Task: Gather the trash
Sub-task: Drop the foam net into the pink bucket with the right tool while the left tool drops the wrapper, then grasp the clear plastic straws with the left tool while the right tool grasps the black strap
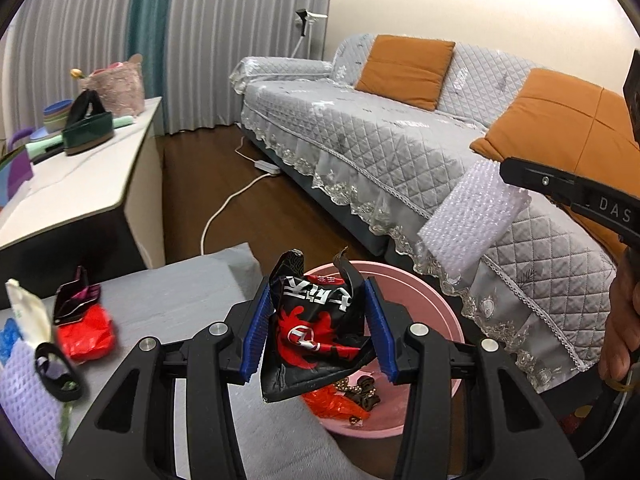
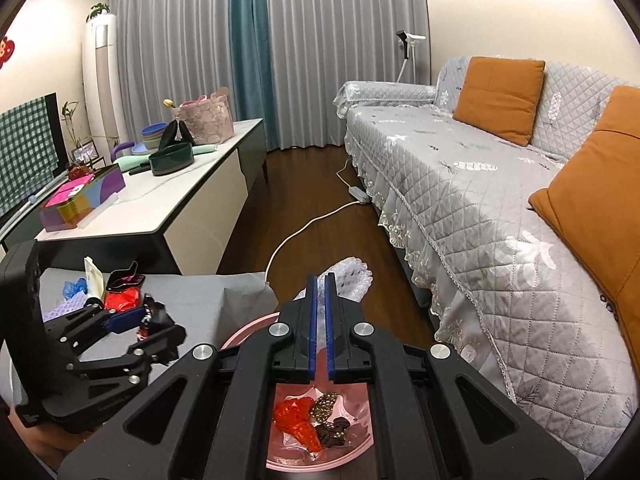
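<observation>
Left gripper [image 1: 316,336] clamped on black snack wrapper [image 1: 316,320] over pink bin [image 1: 436,300] rim; right gripper [image 2: 320,320] pinches bubble wrap [image 2: 352,276]; open floor [image 2: 320,184] far.

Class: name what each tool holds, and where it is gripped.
Left tool: black snack wrapper, pinched across its middle. Right tool: bubble wrap, clamped at one end.

White letters "DAS" on the black right gripper [image 1: 520,176] arm, large white Chinese characters, not legible, on the black-and-red snack wrapper [image 1: 316,328]
</observation>
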{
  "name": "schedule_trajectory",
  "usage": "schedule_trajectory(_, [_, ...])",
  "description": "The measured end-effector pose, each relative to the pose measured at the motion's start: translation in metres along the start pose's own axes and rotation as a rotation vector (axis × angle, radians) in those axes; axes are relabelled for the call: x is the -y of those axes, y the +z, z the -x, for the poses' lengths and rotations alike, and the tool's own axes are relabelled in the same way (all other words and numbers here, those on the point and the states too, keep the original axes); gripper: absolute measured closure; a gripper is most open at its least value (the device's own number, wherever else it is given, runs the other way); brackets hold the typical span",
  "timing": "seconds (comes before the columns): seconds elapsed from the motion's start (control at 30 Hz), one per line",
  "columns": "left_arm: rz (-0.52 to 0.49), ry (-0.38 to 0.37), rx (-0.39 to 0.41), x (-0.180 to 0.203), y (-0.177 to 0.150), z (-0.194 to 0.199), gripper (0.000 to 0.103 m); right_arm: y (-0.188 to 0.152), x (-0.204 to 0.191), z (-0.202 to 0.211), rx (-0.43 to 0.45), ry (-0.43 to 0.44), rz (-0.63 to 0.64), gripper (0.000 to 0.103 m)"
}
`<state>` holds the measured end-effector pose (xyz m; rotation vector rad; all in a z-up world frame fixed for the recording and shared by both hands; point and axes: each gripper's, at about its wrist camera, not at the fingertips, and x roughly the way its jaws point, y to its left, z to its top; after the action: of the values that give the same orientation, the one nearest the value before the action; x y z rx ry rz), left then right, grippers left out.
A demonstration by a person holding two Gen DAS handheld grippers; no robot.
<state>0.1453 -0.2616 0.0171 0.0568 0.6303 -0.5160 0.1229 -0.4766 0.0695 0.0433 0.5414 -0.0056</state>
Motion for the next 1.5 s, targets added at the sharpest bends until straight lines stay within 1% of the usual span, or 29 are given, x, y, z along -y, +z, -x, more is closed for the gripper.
schedule_trajectory(0.33, [0.003, -0.025, -0.033, -0.003, 0.003, -0.031, 0.057, -0.001, 0.001, -0.021, -0.029, -0.005, -0.010, 0.099])
schedule_trajectory(0.4, [0.002, -0.039, -0.038, -0.003, 0.004, -0.035, 0.050, -0.002, 0.000, -0.025, -0.036, -0.014, -0.001, 0.095])
schedule_trajectory(0.43, [0.003, -0.040, -0.038, -0.004, 0.004, -0.036, 0.040, -0.002, 0.000, -0.027, -0.040, -0.026, 0.003, 0.092])
schedule_trajectory(0.47, [0.003, -0.038, -0.036, -0.004, 0.004, -0.036, 0.037, -0.002, 0.000, -0.029, -0.047, -0.033, 0.002, 0.081])
schedule_trajectory(0.5, [0.006, -0.035, -0.036, -0.005, 0.003, -0.036, 0.037, -0.002, 0.000, -0.029, -0.047, -0.035, -0.003, 0.070])
schedule_trajectory(0.57, [0.015, -0.032, -0.040, -0.008, 0.002, -0.036, 0.037, -0.002, 0.002, -0.030, -0.043, -0.043, -0.016, 0.060])
schedule_trajectory(0.6, [0.022, -0.029, -0.041, -0.011, 0.001, -0.034, 0.037, -0.001, 0.002, -0.030, -0.040, -0.047, -0.021, 0.058])
schedule_trajectory(0.73, [0.032, -0.015, -0.034, -0.019, -0.001, -0.023, 0.038, 0.002, 0.000, -0.029, -0.034, -0.042, -0.039, 0.057])
schedule_trajectory(0.83, [0.032, 0.002, -0.024, -0.025, -0.002, -0.008, 0.038, 0.006, -0.007, -0.028, -0.025, -0.028, -0.038, 0.056])
schedule_trajectory(0.97, [0.046, 0.029, 0.000, -0.037, -0.004, 0.020, 0.042, 0.009, -0.022, -0.024, -0.015, 0.005, -0.035, 0.055])
schedule_trajectory(1.17, [0.068, 0.096, 0.037, -0.067, -0.011, 0.075, 0.045, 0.013, -0.058, -0.017, 0.001, 0.087, -0.055, 0.055])
schedule_trajectory(1.27, [0.066, 0.148, 0.047, -0.089, -0.017, 0.107, 0.046, 0.014, -0.081, -0.012, 0.021, 0.130, -0.051, 0.055])
schedule_trajectory(1.4, [0.069, 0.216, 0.058, -0.122, -0.022, 0.141, 0.048, 0.015, -0.117, -0.010, 0.050, 0.188, -0.003, 0.056])
schedule_trajectory(1.5, [0.099, 0.278, 0.078, -0.152, -0.028, 0.164, 0.051, 0.014, -0.145, -0.012, 0.063, 0.240, 0.028, 0.059])
